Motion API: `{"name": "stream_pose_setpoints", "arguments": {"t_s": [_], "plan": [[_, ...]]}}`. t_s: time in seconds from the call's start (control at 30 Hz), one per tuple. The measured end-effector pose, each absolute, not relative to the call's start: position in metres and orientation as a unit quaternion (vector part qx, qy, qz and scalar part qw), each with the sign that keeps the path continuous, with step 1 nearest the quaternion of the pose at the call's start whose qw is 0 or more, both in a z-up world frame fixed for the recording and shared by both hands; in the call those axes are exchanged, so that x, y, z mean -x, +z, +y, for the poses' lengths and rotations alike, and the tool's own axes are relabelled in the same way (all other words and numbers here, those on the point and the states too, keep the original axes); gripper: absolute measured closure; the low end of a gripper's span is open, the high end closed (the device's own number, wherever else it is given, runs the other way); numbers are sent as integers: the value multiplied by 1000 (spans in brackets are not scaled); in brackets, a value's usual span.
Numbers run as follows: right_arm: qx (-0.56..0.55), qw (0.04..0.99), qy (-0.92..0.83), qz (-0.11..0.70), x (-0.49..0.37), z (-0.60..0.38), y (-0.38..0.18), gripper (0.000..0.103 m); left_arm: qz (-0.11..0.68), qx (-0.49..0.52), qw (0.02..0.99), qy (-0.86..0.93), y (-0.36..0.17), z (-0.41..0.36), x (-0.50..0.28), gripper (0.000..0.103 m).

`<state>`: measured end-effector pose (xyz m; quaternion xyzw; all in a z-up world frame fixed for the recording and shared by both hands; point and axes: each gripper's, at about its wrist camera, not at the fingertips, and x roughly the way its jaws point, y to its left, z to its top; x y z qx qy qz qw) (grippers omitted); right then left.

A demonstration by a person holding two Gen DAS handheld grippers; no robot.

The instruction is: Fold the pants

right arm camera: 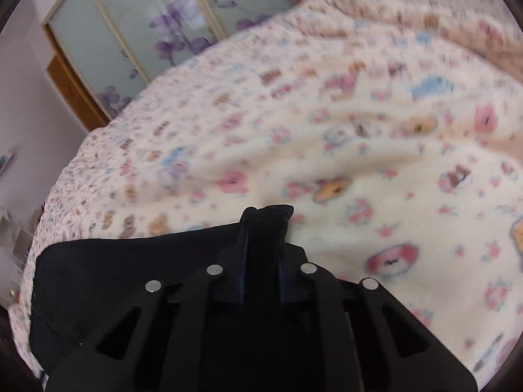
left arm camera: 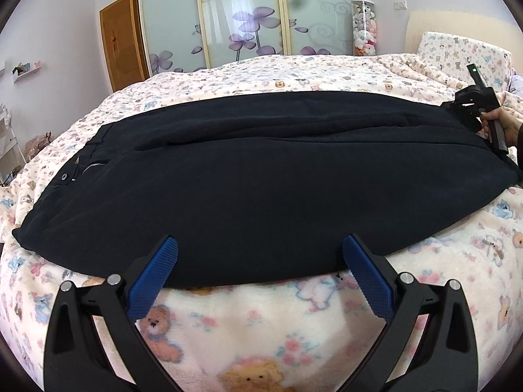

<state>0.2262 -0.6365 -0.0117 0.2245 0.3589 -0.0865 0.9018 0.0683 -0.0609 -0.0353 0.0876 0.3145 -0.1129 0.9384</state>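
Left gripper [left arm camera: 260, 263]: nearest the lens in the left wrist view, jaws spread wide and holding nothing, its blue pads [left arm camera: 153, 279] hanging over the near long edge of the pants.
Pants [left arm camera: 255, 176]: one dark pair, lying lengthwise across the blanket [left arm camera: 261, 333] on the bed, apparently already doubled leg over leg; waistband with zip and button to the left, leg ends to the right.
Right gripper [right arm camera: 261, 228]: clamped on a bunched tuft of the dark cloth (the right wrist view is motion-blurred, so which corner of the hem it has is hard to tell); in the left wrist view it sits at the far right end of the pants, held by a hand [left arm camera: 500, 121].
Step in hand: I judge the leg end is being lifted to carry toward the waistband.
Next move calls for: keeping the pinch firm, and the free gripper closing on the near edge so both layers travel together.
Count: one pair of pants, two grippers, one blanket.
Far: wardrobe [left arm camera: 248, 16] with three sliding panels.
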Motion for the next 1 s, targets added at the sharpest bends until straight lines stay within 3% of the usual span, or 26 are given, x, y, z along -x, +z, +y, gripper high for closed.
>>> {"name": "stream_pose_setpoints", "arguments": {"t_s": [0.4,0.57,0.77,0.9,1.0], "plan": [[-163,971,15,173,-92,-573,69,92,285,-50,951,-112,-23,-47,-57,2],[-119,967,8,225,-33,-538,51,92,263,-30,957,-119,-14,-42,-47,2],[-3,932,-15,363,-10,-482,21,91,252,-13,960,-120,-8,-39,-43,2],[-2,907,-32,419,11,-462,15,58,253,8,960,-121,-5,-32,-44,2],[-156,902,-37,400,38,-477,22,56,254,33,959,-122,-1,-23,-47,2]]}}
